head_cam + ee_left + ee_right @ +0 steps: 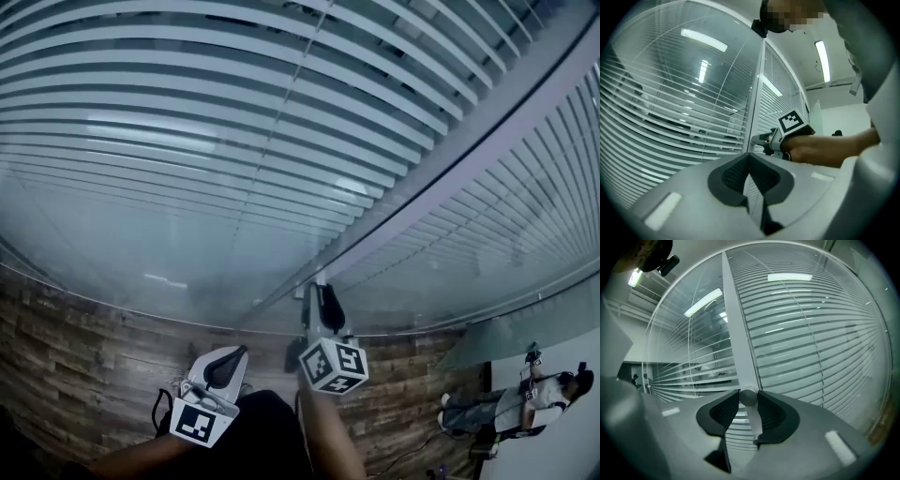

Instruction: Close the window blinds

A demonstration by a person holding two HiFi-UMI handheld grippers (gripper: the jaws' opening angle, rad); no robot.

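On the far left the window blinds [187,103] hang behind a glass pane, their pale slats running level across it. In the left gripper view the slats [661,126] stand with dark gaps between them, and ceiling lights are mirrored in the glass.

Low down, in front of that pane and over the wooden floor [75,375], the person holds the left claw [230,361] clear of the window. Its own view shows the dark pads [733,176] meeting at their tips with nothing between them, so the left claw is closed and empty. It touches neither the glass nor the blinds.

Just to its right a pale upright frame post [450,178] divides the window into two panes. A small round silver knob [748,397] sits on the face of this post. The right claw [322,289] is up against the post, and in its own view the right claw [748,399] has its two pads set on either side of the knob, touching it. It is partly closed, with the knob gripped near the tips. The person's bare hand [820,147] holds this gripper from behind, with its marker cube [334,365] turned towards the head camera.

Right of the post a second set of slats [525,187] covers the other pane, and here the slats lie closer together.

At the far right, well away from the window, another person [525,403] stands on a pale floor.
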